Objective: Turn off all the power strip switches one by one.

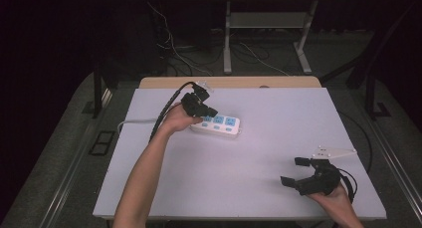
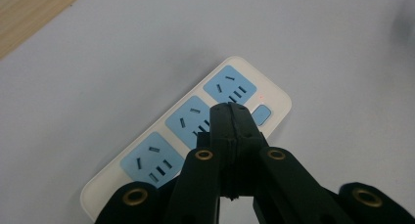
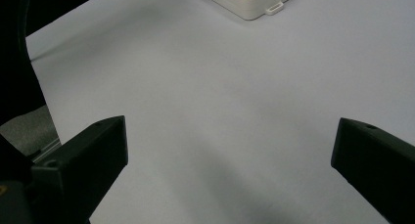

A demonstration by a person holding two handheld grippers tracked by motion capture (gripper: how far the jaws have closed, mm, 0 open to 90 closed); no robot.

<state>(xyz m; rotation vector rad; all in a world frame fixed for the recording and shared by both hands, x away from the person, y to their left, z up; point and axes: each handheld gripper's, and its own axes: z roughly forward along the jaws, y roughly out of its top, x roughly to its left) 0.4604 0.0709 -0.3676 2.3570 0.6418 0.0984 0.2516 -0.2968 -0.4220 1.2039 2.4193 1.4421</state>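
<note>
A white power strip (image 1: 219, 124) with three blue sockets lies on the white table (image 1: 278, 118), left of the middle. My left gripper (image 1: 212, 111) hovers over the strip's left end, jaws shut with nothing between them. In the left gripper view the closed tip of the left gripper (image 2: 233, 112) sits just above the power strip (image 2: 147, 150), between the middle socket and the blue switch (image 2: 263, 114). My right gripper (image 1: 293, 171) rests near the front right of the table, open and holding nothing. In the right gripper view the right gripper (image 3: 230, 150) has its jaws far apart over bare table, with the strip's end (image 3: 249, 1) far off.
The strip's white cable (image 1: 132, 122) runs off the table's left edge. A wooden strip (image 1: 229, 82) borders the table's far side. Beyond it, desk legs and loose cables lie on the dark floor (image 1: 259, 54).
</note>
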